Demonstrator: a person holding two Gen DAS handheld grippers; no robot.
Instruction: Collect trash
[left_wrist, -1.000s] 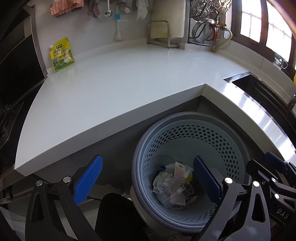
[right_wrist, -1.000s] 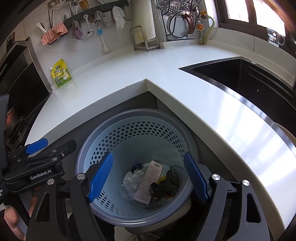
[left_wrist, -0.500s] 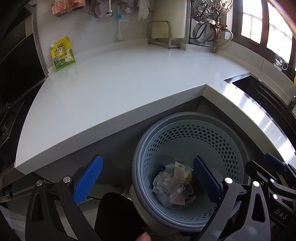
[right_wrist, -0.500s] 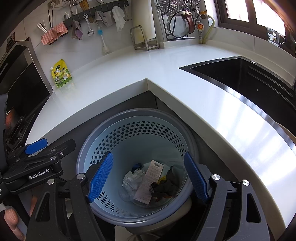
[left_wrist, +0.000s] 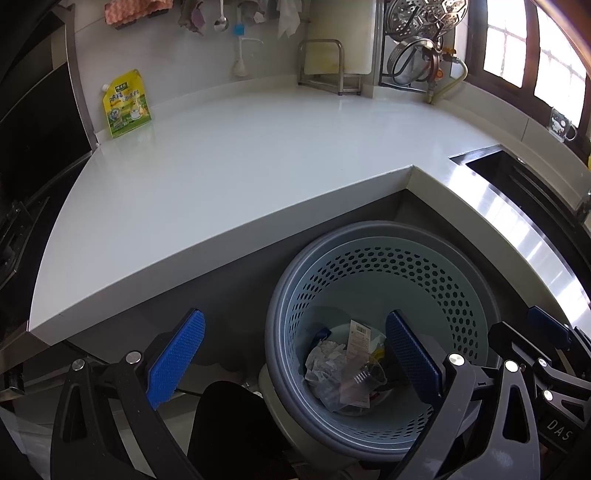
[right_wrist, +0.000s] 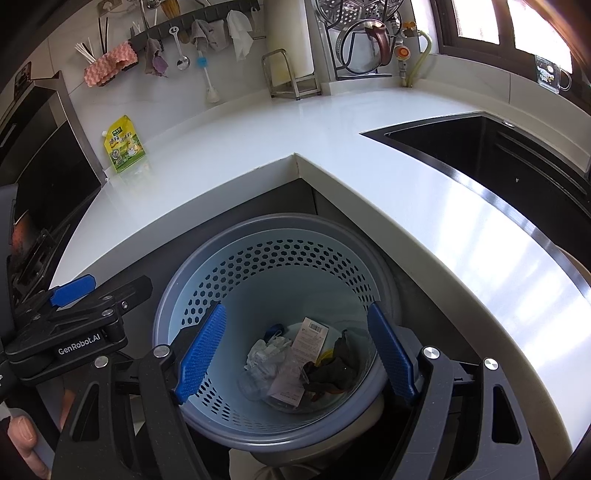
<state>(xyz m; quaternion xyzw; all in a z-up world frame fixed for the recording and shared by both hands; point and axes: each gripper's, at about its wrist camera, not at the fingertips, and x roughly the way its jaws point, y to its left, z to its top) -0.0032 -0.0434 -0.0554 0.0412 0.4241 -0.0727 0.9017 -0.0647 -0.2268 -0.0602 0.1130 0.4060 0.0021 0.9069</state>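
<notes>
A blue-grey perforated waste basket (left_wrist: 472, 280) stands on the floor in the counter's inner corner, also in the right wrist view (right_wrist: 273, 254). It holds crumpled paper, a barcode label and clear plastic trash (left_wrist: 343, 365) (right_wrist: 295, 365). My left gripper (left_wrist: 291, 354) is open and empty, above the basket's left rim. My right gripper (right_wrist: 295, 347) is open and empty, directly above the basket. A yellow-green pouch (left_wrist: 125, 105) (right_wrist: 123, 149) leans on the wall at the counter's back left.
The white L-shaped counter (left_wrist: 240, 155) wraps around the basket. A dark sink (right_wrist: 491, 147) lies to the right. A metal rack (left_wrist: 328, 70), hanging utensils and cloths (right_wrist: 177, 51) line the back wall. A dark appliance (left_wrist: 33, 129) stands left.
Both grippers stay open over the basket; the views have shifted very slightly. Nothing was taken or let go.
</notes>
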